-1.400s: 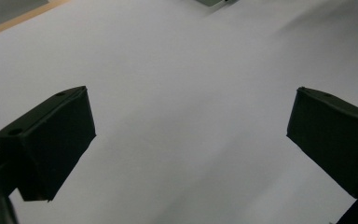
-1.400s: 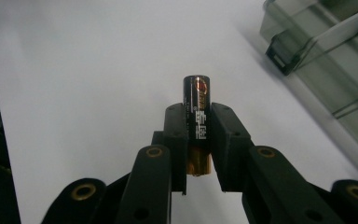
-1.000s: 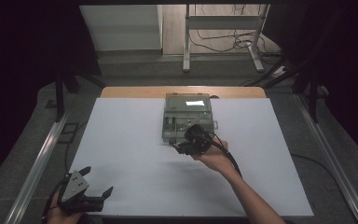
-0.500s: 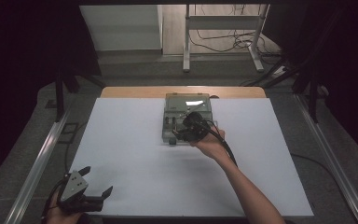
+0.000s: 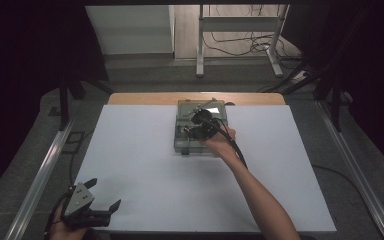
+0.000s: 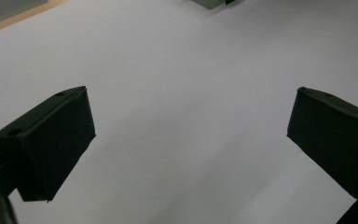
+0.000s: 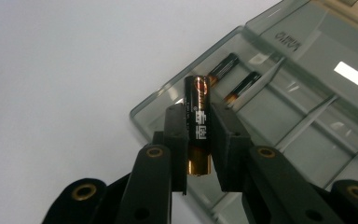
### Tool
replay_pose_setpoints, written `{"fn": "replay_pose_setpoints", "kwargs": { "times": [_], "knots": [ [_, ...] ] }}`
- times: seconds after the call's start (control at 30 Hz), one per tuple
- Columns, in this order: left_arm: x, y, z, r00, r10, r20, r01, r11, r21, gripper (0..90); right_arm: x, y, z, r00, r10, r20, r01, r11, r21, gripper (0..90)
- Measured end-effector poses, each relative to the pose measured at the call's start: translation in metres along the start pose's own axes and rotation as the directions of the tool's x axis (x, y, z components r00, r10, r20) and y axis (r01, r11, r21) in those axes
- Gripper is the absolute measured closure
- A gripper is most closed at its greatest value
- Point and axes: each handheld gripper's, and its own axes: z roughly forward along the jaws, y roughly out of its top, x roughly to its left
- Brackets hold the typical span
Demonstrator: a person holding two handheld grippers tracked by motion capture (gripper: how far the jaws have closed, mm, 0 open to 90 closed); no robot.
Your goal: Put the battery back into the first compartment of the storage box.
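White sheet (image 5: 145,165) covers nearly the whole table, leaving a strip of bare wood (image 5: 145,98) along the far edge. Most of that sheet lies open: a wide stretch on my left, another on my right, and a broad band between the case and my side of the table.

A grey-green plastic case (image 5: 200,127) with a clear lid sits at the far middle, its back edge near the wooden strip. In the right gripper view its near corner and rim run just beyond my jaws, and its thin dividers split the inside into long compartments. Two batteries (image 7: 235,77) lie side by side in the compartment along the near rim.

My right gripper (image 7: 198,140) is over the case, my hand (image 5: 222,145) behind it at the case's near right. Its jaws are pressed against a black battery (image 7: 198,123) with a copper-coloured end, pinching it upright across its middle, the top standing clear above the jaw tips. I cannot tell how high it hangs above the case.

My left gripper (image 5: 87,205) rests at the near left corner, well apart from the case. Its jaws are spread wide with bare white sheet between them and nothing held.
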Motion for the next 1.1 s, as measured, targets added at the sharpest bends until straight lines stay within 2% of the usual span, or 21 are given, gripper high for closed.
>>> {"fn": "replay_pose_setpoints", "kwargs": {
  "times": [0.3,0.47,0.6,0.7,0.8,0.93,1.1],
  "knots": [
    [0.0,0.0,0.0,1.0,-0.002,0.004,0.002,1.0,-0.002,1.5,-0.009,0.023,0.017,0.9987,0.018,0.048,-0.018,1.0,0.003,76.3],
    [0.001,0.0,0.0,1.0,-0.003,0.005,0.003,1.0,-0.004,1.5,-0.011,0.034,0.035,0.9961,0.027,0.085,-0.03,0.999,0.034,76.3],
    [0.001,0.0,0.0,1.0,-0.003,0.008,0.003,1.0,-0.004,1.5,-0.015,0.037,0.048,0.9942,0.048,0.096,-0.052,0.998,0.046,76.3],
    [0.001,0.0,0.0,0.9999,-0.004,0.01,0.004,1.0,-0.005,1.5,-0.018,0.038,0.056,0.9937,0.046,0.103,-0.052,0.997,0.058,75.2],
    [0.001,0.0,0.0,1.0,-0.003,0.009,0.003,1.0,-0.006,1.5,-0.02,0.039,0.061,0.9925,0.053,0.11,-0.059,0.997,0.047,64.8],
    [0.001,0.0,0.0,0.9999,-0.003,0.01,0.003,1.0,-0.005,1.5,-0.02,0.038,0.057,0.9926,0.056,0.108,-0.06,0.998,0.032,54.5],
    [0.001,0.0,0.0,1.0,-0.002,0.01,0.002,1.0,-0.006,1.5,-0.021,0.037,0.046,0.9963,0.053,0.067,-0.055,0.998,0.023,45.2]
  ]
}}
